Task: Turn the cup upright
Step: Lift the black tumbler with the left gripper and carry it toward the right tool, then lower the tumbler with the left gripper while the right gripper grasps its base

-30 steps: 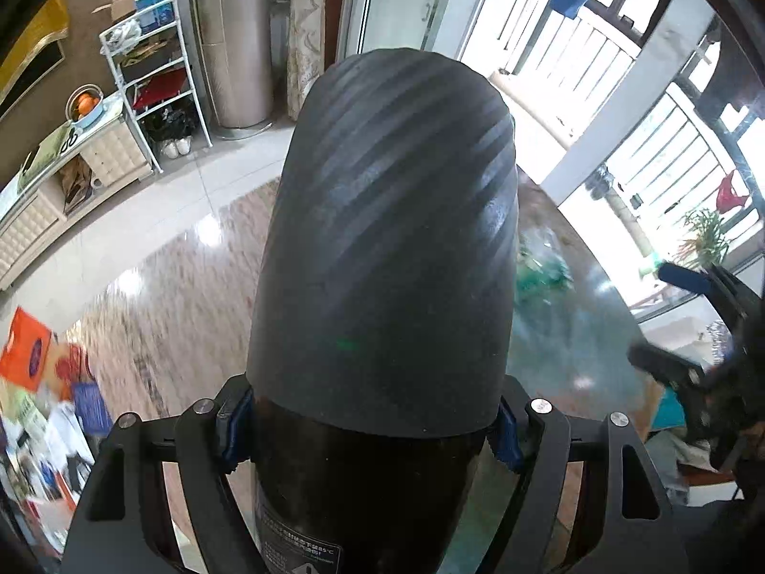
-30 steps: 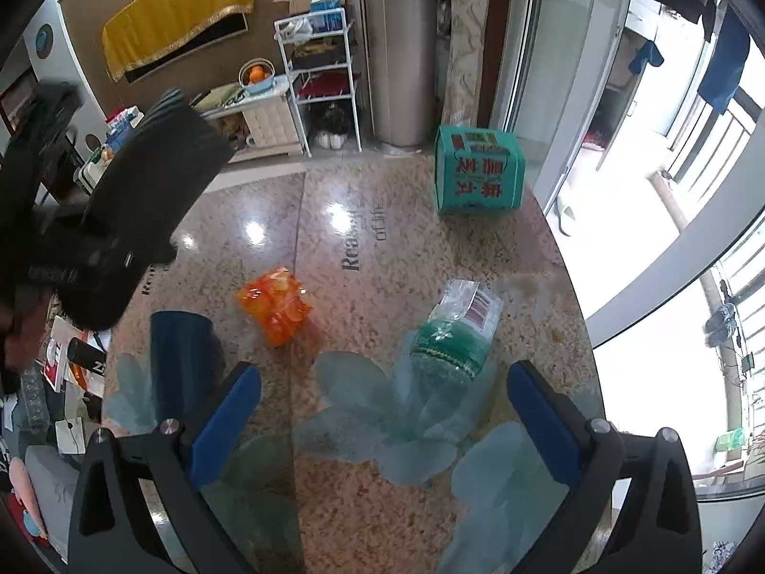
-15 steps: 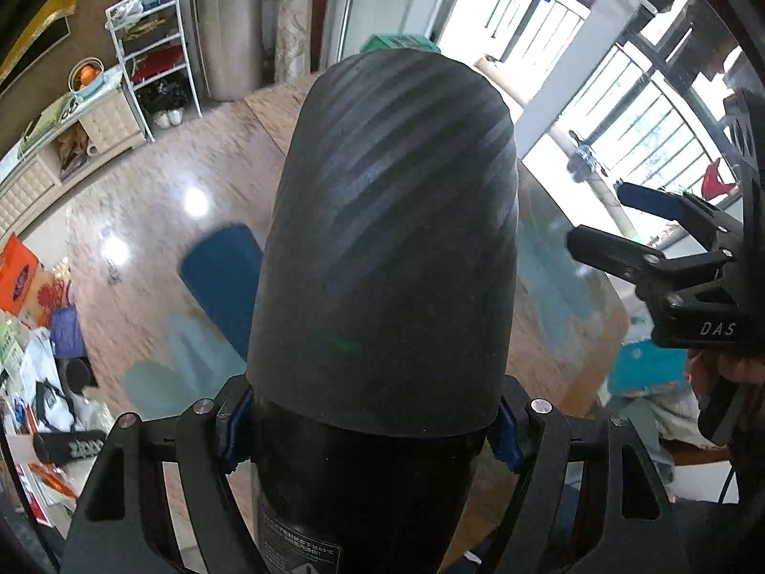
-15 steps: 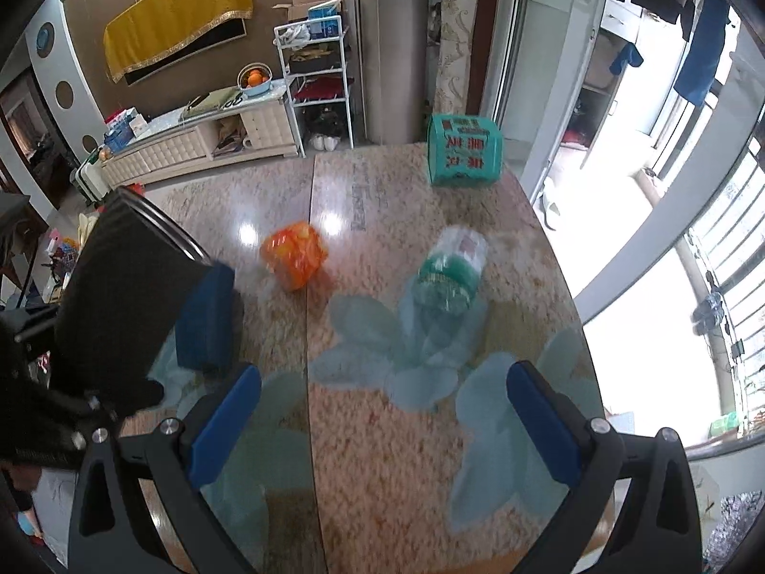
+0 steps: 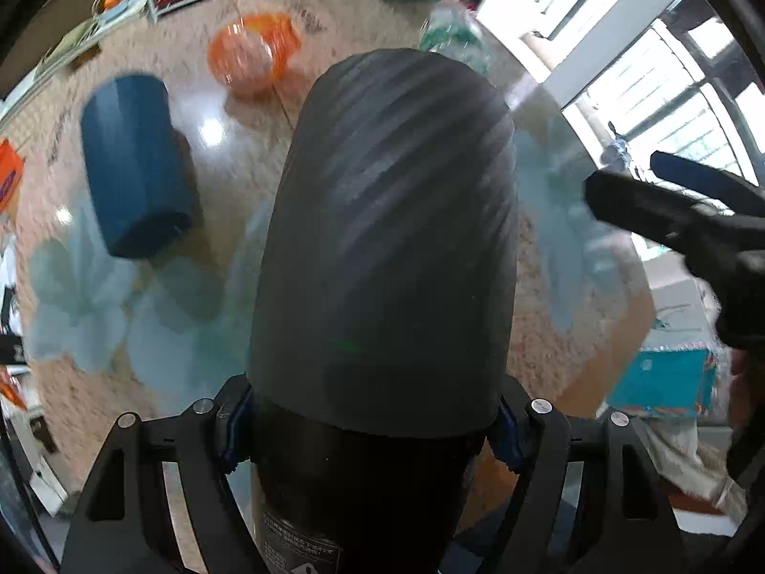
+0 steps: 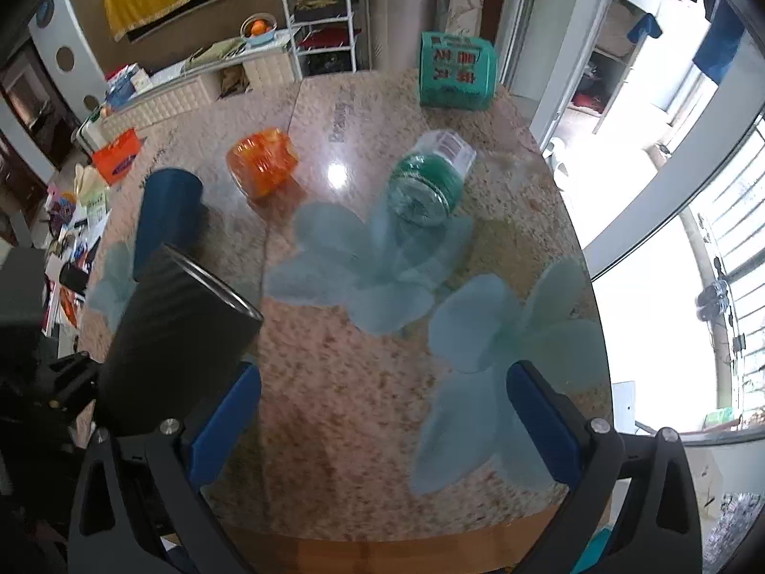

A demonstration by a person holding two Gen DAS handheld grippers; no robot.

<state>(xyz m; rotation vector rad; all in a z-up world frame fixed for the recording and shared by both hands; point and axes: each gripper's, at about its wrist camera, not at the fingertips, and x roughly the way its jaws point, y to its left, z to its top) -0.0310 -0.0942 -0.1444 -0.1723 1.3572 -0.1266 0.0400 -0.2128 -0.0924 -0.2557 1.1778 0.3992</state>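
Observation:
My left gripper [image 5: 368, 430] is shut on a tall black ribbed cup [image 5: 387, 239] and holds it in the air above the table, tilted forward with its mouth pointing away. In the right wrist view the black cup [image 6: 177, 335] shows at the left with its rim toward the table's middle. My right gripper [image 6: 382, 425] is open and empty over the near table edge; it also shows in the left wrist view [image 5: 669, 201]. A blue cup [image 5: 134, 167], also in the right wrist view [image 6: 167, 210], lies on its side on the table.
The round stone table [image 6: 334, 382] has pale blue flower patterns. An orange glass [image 6: 263, 167] and a green clear bottle [image 6: 425, 182] lie on their sides. A teal box [image 6: 454, 71] stands at the far edge. Windows are at the right.
My left gripper has swung the black cup down toward the table, so the orange glass and the teal box came into its view. My right gripper has pulled back a little and stayed open.

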